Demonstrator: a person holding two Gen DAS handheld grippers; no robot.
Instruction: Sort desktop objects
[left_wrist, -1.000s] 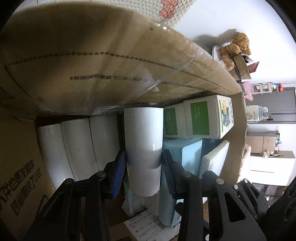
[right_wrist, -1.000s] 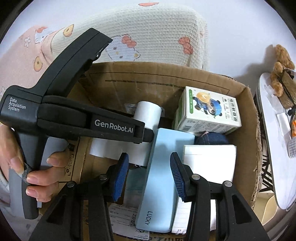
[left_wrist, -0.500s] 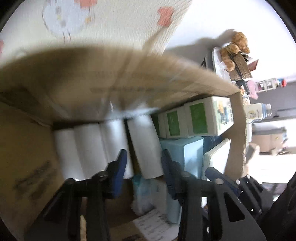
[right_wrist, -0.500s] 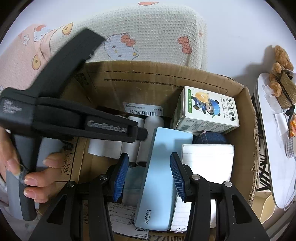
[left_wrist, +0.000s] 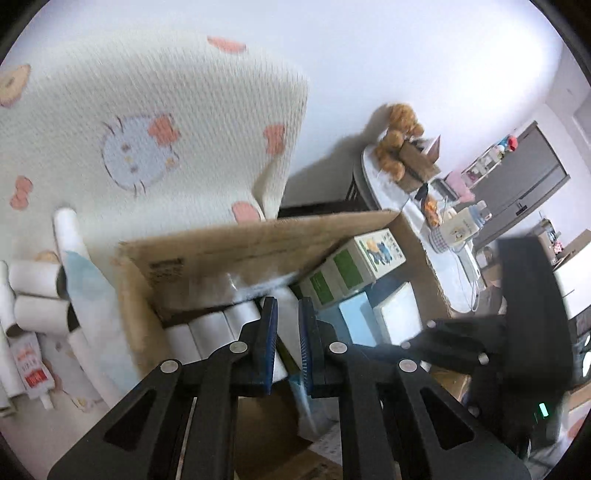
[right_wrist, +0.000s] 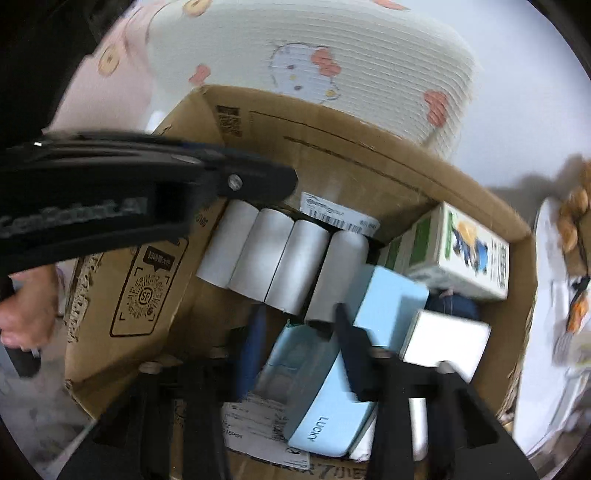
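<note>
"Cardboard box (right_wrist: 332, 147) with four white rolls (right_wrist: 280, 266) lying side by side along its far wall; is that row done?"

"It looks so to me; more rolls (left_wrist: 33, 291) lie loose on the blanket (left_wrist: 147, 110), left of the box, well apart from it; I judge those come next."

"Which tool takes them?"

"The left gripper (left_wrist: 287, 306); it hangs above the box rim, jaws almost together with only a thin gap, nothing between them; it must spread wide before it reaches the pile."

"And the right gripper (right_wrist: 298, 314)?"

"Jaws wide apart, holding nothing; it hovers low in the box over the blue case (right_wrist: 332, 417), near the end of the row; keep it out of the left one's path."

"How to grip a roll well?"

"Take one across its middle, pads on the curved sides; squeeze gently, since a hollow tube would probably crush; pick the outermost one so the pile does not tumble."

"And the placing?"

"Lay it parallel to the row; space beside the green carton (right_wrist: 461, 258) looks tight, so a second layer may serve better; both views are blurred, so I cannot be sure."
</note>
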